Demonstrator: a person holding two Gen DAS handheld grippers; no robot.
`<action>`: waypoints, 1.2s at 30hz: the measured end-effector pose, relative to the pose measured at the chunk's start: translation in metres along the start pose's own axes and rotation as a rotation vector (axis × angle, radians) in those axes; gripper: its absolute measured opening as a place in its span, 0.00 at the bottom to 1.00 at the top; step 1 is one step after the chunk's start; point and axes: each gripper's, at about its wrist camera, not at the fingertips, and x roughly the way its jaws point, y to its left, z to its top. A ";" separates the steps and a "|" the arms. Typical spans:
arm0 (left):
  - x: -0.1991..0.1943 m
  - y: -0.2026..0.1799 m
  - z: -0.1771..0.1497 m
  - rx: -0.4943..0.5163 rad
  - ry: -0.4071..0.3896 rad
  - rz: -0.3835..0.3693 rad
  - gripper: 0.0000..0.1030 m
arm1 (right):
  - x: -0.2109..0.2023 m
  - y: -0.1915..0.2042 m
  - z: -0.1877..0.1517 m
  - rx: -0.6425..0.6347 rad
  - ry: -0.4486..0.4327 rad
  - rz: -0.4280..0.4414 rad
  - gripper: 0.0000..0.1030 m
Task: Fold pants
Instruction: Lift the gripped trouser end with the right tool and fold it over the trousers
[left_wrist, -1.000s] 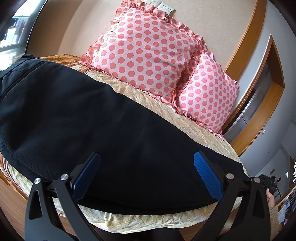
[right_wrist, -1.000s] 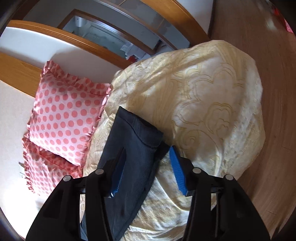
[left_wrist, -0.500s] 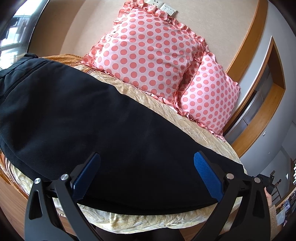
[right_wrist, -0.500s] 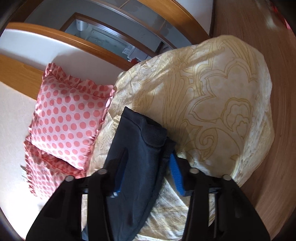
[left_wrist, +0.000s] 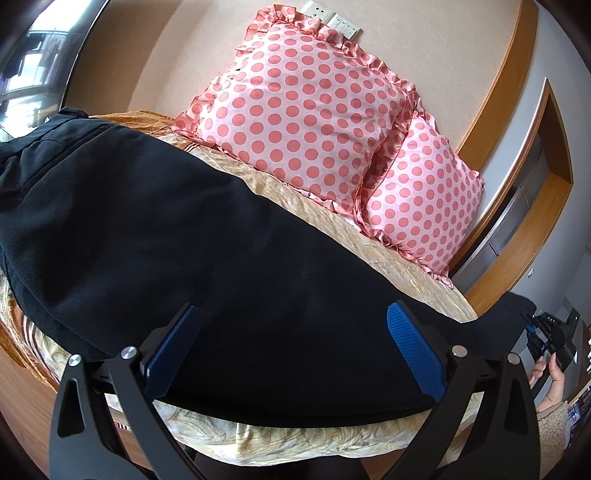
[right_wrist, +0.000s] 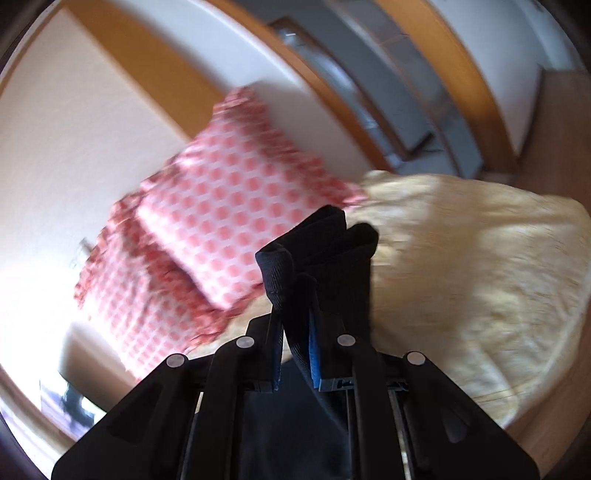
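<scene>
A: Left wrist view first. We see the black pants (left_wrist: 177, 236) laid long across the yellow patterned bedspread (left_wrist: 388, 266), waistband end at the far left, leg end running off to the right.

B: Agreed. We mark the left gripper (left_wrist: 291, 347) as spread wide, both blue pads (left_wrist: 413, 350) apart and hovering over the near edge of the pants. We see no cloth pinched between them.

A: Right side of that view, the leg end lifts off the bed. We see it rising toward the right gripper (left_wrist: 532, 326), small and at the frame edge, with a hand (left_wrist: 550, 373) on its handle.

B: Right wrist view is blurred, but we can read the grip. The right gripper (right_wrist: 295, 339) is pressed nearly together and pinching the pants (right_wrist: 332, 254); the cuff end bunches up and sticks out past the fingertips.

A: We also see dark fabric hanging down between the finger arms below the pads. So the held end is off the bedspread (right_wrist: 480, 266), with the rest trailing under the tool.

B: Background: two pink polka-dot pillows (left_wrist: 303, 110) with ruffled edges stand against the wall behind the pants, not touching them in the left view. Wall sockets (left_wrist: 332, 18) sit above the bigger pillow.

A: Wooden trim (left_wrist: 517, 66) curves along the wall at right. We can't tell more of the room from the blurred frame.
</scene>
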 end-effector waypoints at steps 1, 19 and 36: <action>-0.001 0.001 0.000 -0.002 -0.003 0.001 0.98 | 0.005 0.020 -0.005 -0.040 0.018 0.035 0.12; -0.038 0.035 0.003 -0.041 -0.070 0.069 0.98 | 0.084 0.214 -0.214 -0.650 0.414 0.266 0.12; -0.035 0.039 0.006 -0.052 -0.077 0.088 0.98 | 0.076 0.256 -0.252 -0.810 0.377 0.308 0.12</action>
